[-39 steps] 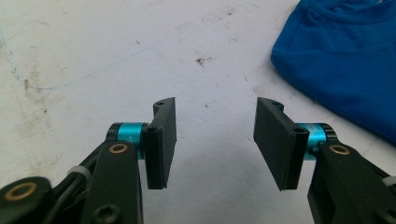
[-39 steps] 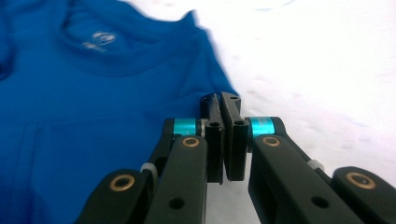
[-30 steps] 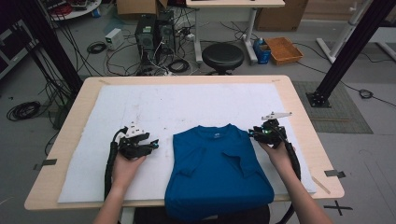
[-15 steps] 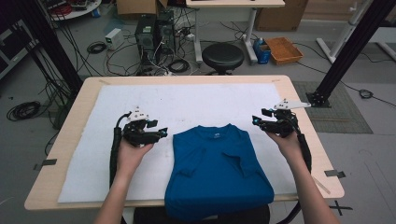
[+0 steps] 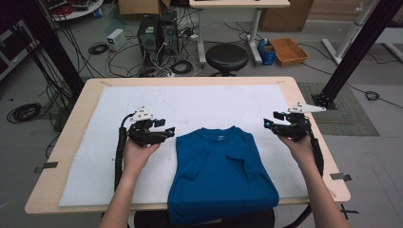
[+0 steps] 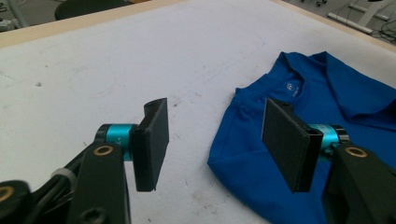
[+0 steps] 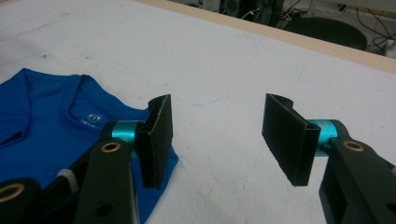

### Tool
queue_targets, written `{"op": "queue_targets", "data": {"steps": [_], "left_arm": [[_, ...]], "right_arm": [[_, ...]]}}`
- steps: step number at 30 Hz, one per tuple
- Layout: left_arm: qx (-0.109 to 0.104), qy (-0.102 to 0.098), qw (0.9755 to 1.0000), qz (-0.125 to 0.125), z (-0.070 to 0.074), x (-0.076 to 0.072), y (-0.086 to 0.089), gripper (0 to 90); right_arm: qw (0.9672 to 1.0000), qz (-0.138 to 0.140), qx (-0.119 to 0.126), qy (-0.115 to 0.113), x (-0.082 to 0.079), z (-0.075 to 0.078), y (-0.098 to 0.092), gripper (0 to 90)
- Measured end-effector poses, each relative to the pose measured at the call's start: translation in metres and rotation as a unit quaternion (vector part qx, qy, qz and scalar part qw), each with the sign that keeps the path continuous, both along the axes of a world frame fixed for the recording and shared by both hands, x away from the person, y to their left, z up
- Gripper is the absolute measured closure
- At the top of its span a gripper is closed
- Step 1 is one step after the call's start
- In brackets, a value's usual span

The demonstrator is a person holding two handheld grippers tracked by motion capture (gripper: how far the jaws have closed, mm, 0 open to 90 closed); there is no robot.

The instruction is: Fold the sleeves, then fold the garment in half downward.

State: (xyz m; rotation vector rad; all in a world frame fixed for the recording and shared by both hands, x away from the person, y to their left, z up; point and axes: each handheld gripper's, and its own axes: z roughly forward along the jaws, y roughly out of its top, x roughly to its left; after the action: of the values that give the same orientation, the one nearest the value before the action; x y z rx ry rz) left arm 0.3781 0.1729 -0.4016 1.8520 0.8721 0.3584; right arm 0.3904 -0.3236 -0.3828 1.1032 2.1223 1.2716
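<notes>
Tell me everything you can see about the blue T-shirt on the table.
The blue T-shirt lies flat on the white mat, collar away from the person, a small white label inside the neck. Both sleeves are folded inward over the front, so it forms a narrow panel. Its hem hangs over the table's near edge. Neither gripper touches it.

High view looking down on whole table (image 5: 304, 95); both gripper views sitting low, close, facing forward, sharing blue shirt (image 6: 299, 121) collar.

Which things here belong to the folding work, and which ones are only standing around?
Belong to the work:
blue T-shirt
white mat
left hand-held gripper, open
right hand-held gripper, open

Only standing around:
black stool
computer towers
orange crate
floor cables
</notes>
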Motion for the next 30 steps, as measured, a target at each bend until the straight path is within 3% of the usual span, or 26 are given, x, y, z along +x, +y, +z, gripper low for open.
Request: {"op": "queue_targets", "data": {"steps": [6,9,17,21,26,30], "left_arm": [[-0.006,-0.017,0.9998,-0.001,0.003,-0.003,0.0,40.6],[-0.008,-0.016,0.9998,-0.002,0.003,-0.003,0.0,39.5],[-0.006,-0.023,0.9997,0.011,0.002,-0.005,0.002,39.5],[-0.013,-0.016,0.9997,0.014,0.0,-0.003,0.0,39.9],[-0.005,-0.007,0.9998,0.018,-0.003,0.002,-0.008,40.0],[0.003,0.004,0.9999,0.012,-0.005,0.006,-0.017,40.0]], "right_arm": [[0.9999,0.001,0.011,-0.002,-0.002,0.002,-0.003,41.6],[0.9996,0.001,0.028,0.006,-0.001,0.002,-0.006,39.1],[0.9996,0.0,0.027,0.006,0.001,0.002,-0.005,38.3],[0.9996,0.001,0.025,0.011,0.003,0.0,-0.003,37.9],[0.9996,0.0,0.02,0.018,0.006,-0.003,0.002,39.3],[0.9996,0.002,-0.001,0.027,0.008,-0.008,0.008,41.6]]}}
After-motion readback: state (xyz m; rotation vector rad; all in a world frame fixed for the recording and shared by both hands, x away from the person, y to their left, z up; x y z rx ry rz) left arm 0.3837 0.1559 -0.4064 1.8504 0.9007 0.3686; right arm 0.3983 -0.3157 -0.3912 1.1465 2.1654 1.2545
